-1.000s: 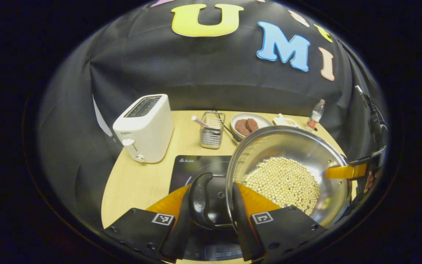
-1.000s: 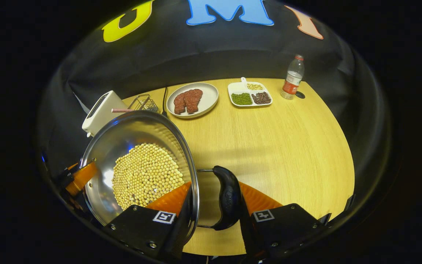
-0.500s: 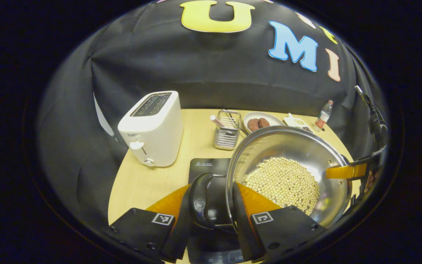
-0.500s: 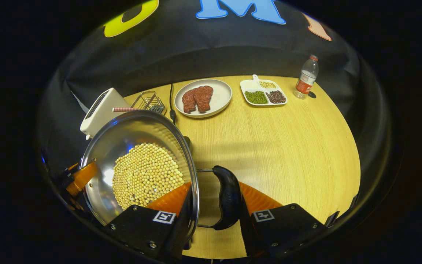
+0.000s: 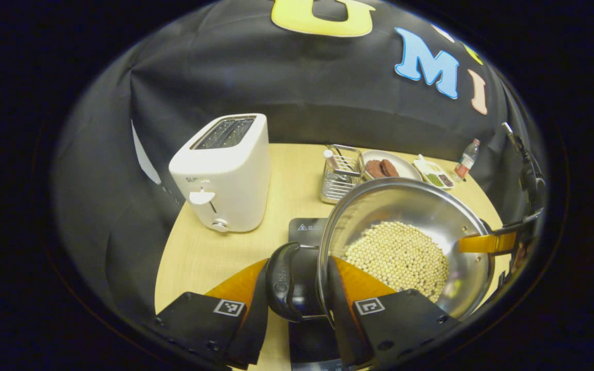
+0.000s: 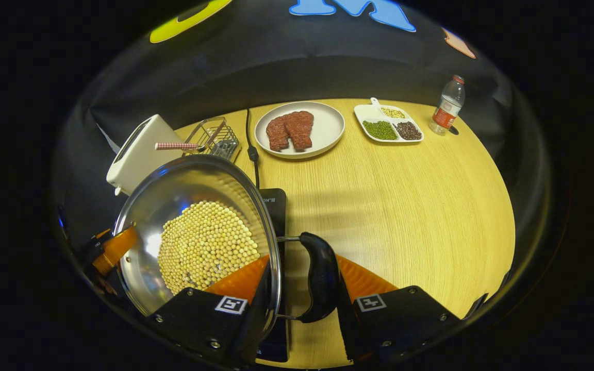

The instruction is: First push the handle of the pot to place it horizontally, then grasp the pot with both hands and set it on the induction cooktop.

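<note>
A steel pot [image 5: 405,247] filled with pale round beans hangs between both grippers, just above the table. My left gripper [image 5: 297,288] is shut on the pot's black side handle [image 5: 281,281] and rim, one finger outside the handle and one inside the pot. My right gripper [image 6: 302,283] is shut the same way on the opposite black handle [image 6: 320,278] of the pot [image 6: 199,232]. The black induction cooktop [image 5: 304,232] lies under the pot's left part, and its edge [image 6: 275,206] peeks out beside the rim. Across the beans, the right gripper's finger [image 5: 488,242] reaches over the far rim.
A white toaster [image 5: 225,175] stands left of the cooktop, with a wire basket [image 5: 341,175] behind it. Farther back are a plate of meat [image 6: 299,129], a divided dish [image 6: 392,126] and a water bottle [image 6: 446,105]. A black cable [image 6: 250,149] runs to the cooktop.
Both grippers have carried the pot toward the toaster side. The toaster now looks larger, and the cooktop's edge has come into the right gripper view beside the pot.
</note>
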Action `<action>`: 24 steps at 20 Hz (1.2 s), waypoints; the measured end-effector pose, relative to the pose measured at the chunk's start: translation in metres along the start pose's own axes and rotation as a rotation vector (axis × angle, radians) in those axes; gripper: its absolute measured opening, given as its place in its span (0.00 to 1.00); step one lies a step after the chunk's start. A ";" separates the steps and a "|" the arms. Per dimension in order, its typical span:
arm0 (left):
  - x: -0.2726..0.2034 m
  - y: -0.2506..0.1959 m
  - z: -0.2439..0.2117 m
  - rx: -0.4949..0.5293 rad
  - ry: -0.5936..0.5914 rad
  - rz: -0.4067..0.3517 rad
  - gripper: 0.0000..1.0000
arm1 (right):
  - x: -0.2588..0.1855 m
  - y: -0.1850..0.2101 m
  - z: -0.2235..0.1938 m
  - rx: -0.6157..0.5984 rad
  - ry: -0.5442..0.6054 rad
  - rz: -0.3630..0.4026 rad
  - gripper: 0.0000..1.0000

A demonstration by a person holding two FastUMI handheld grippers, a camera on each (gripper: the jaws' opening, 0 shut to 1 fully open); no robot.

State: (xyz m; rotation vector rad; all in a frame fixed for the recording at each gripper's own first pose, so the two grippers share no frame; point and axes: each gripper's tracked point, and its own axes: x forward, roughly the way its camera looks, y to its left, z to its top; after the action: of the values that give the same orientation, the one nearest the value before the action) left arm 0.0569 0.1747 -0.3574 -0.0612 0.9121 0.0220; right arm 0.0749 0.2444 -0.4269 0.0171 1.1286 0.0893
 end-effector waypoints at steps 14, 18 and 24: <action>-0.003 0.002 0.002 0.001 0.005 -0.016 0.63 | 0.012 0.015 -0.009 -0.001 0.008 -0.015 0.62; -0.002 0.003 0.002 0.002 -0.009 -0.016 0.60 | 0.012 0.015 -0.010 0.006 -0.002 -0.015 0.62; -0.013 0.010 0.010 -0.029 -0.073 0.017 0.72 | 0.011 0.015 -0.007 0.017 -0.043 0.012 0.63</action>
State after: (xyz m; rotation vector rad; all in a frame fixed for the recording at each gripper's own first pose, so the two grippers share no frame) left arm 0.0564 0.1852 -0.3416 -0.0794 0.8395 0.0532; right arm 0.0719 0.2599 -0.4389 0.0403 1.0863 0.0896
